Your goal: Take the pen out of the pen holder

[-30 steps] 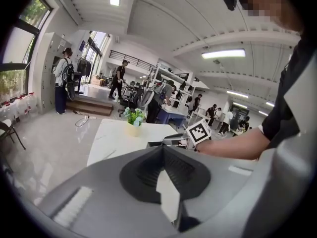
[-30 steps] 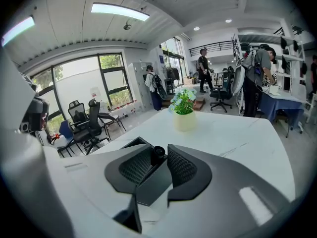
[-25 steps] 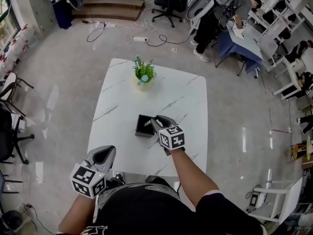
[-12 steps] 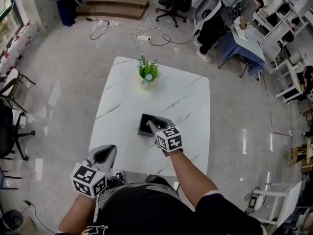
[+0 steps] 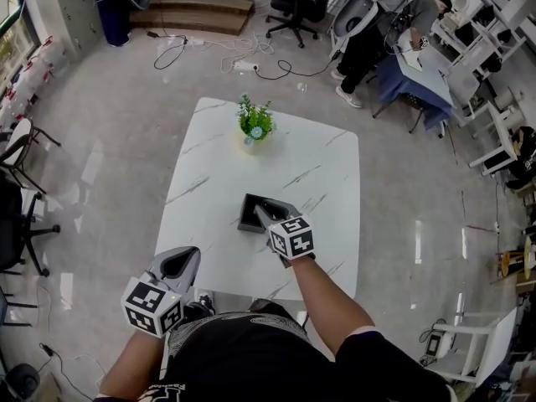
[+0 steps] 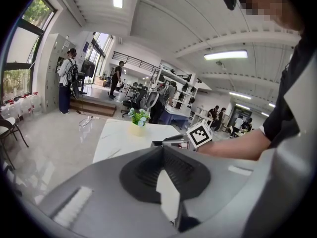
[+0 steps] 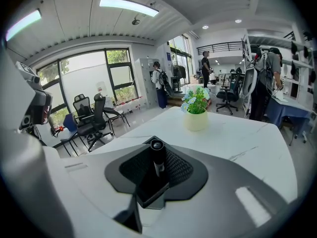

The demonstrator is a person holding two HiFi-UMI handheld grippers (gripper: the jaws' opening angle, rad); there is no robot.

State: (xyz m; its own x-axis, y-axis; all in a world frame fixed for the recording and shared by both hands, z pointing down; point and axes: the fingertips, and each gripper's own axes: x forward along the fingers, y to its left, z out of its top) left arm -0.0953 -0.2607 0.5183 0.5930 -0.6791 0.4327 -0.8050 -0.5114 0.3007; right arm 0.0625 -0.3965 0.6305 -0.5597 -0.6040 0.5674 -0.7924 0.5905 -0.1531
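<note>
The black square pen holder (image 5: 246, 217) stands near the middle of the white marble table (image 5: 209, 233). My right gripper (image 5: 263, 213) reaches over its right side. In the right gripper view a black pen (image 7: 158, 158) stands upright between the jaws, and my right gripper (image 7: 156, 147) is shut on it. The pen's lower part is hidden, so I cannot tell whether it is still inside the holder. My left gripper (image 5: 177, 264) hangs off the table's near-left corner, away from the holder. In the left gripper view my left gripper (image 6: 161, 151) is shut and holds nothing.
A small green plant in a pale pot (image 5: 254, 125) stands at the table's far side, also in the right gripper view as the plant (image 7: 196, 109). Office chairs (image 7: 91, 117), floor cables (image 5: 226, 57) and people at desks (image 5: 394, 23) surround the table.
Almost nothing differs. The head camera shifted slightly a second ago; my right gripper stays at the pen holder and my left gripper stays put.
</note>
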